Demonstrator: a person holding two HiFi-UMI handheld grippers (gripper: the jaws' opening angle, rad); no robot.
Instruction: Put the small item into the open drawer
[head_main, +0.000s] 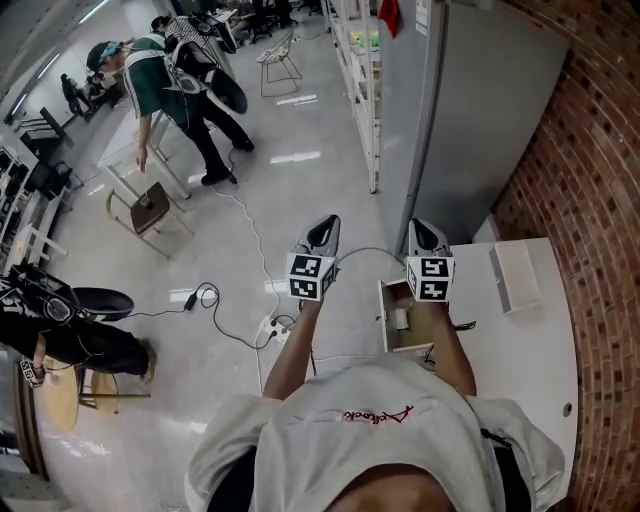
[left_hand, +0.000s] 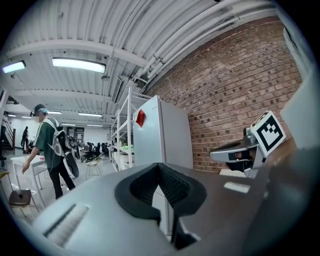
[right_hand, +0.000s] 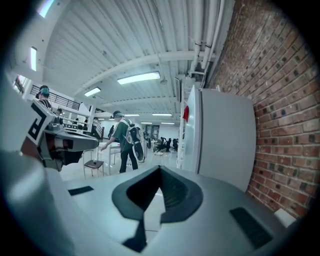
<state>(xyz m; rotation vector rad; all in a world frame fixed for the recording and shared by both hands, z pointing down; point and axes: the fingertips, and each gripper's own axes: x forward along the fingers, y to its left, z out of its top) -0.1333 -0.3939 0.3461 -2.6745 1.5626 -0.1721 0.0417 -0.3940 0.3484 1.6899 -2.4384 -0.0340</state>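
Observation:
The open drawer (head_main: 388, 345) juts from the white table (head_main: 530, 350) toward the floor, just below my right gripper. A small whitish item (head_main: 400, 318) lies inside it. My left gripper (head_main: 324, 224) hangs over the floor to the left of the drawer, and my right gripper (head_main: 426, 226) is above the drawer's far end. Both point level into the room. In the left gripper view the left gripper (left_hand: 159, 165) has its jaws together with nothing between them. The right gripper (right_hand: 160, 169) is shut the same way and holds nothing.
A tall grey cabinet (head_main: 470, 120) stands straight ahead against the brick wall (head_main: 590, 200). A white box (head_main: 515, 278) rests on the table. A cable and power strip (head_main: 272, 325) lie on the floor. A person (head_main: 165, 85) bends over a stool (head_main: 150, 210) far left.

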